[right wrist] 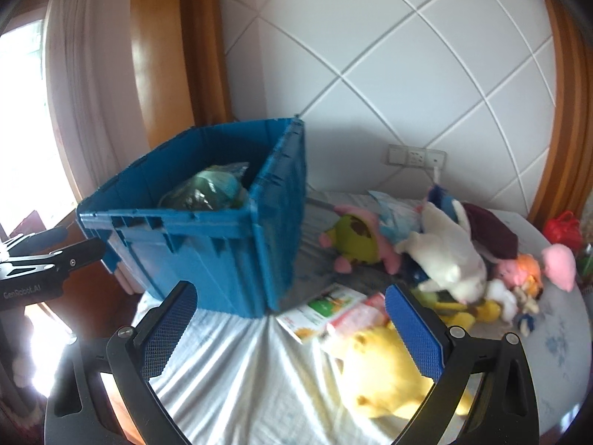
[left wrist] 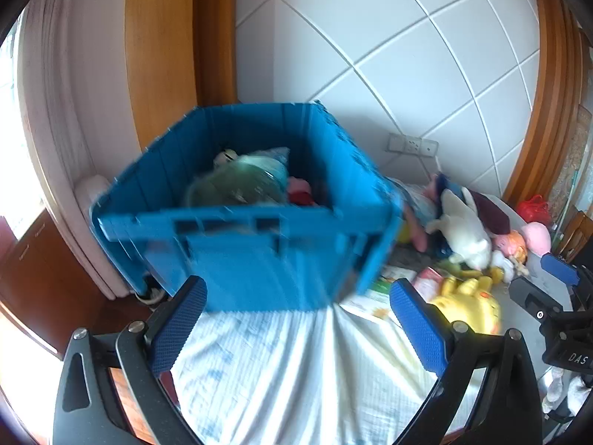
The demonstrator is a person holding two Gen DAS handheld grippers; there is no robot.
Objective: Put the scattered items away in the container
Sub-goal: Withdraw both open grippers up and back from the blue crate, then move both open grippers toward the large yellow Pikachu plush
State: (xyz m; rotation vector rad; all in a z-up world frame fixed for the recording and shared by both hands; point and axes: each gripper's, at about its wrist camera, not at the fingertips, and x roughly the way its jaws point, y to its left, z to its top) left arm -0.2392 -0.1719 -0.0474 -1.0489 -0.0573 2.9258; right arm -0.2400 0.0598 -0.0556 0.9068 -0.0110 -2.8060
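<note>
Crate first: the big blue ribbed plastic crate (right wrist: pixel 192 230) stands on the striped white bedsheet (right wrist: pixel 237 363), already holding a clear bag of greenish stuff (right wrist: pixel 207 189). Right of the crate lies the heap of soft toys, the white plush animal (right wrist: pixel 444 256) largest among them, then the yellow plush toy (right wrist: pixel 385 371) nearest me, beside the crate's near right corner. Between it and the crate lies a thin printed booklet (right wrist: pixel 322 304).

My right gripper (right wrist: pixel 292 330) and left gripper (left wrist: pixel 296 326) both stand spread wide, holding nothing.

I judge the yellow plush light, soft and forgiving (squeeze its body anywhere); the flat booklet would be harder to pinch.

Only my left camera shows pink and red items (left wrist: pixel 300 193) deeper inside the crate; only the right shows the green-and-pink plush (right wrist: pixel 355 241).
</note>
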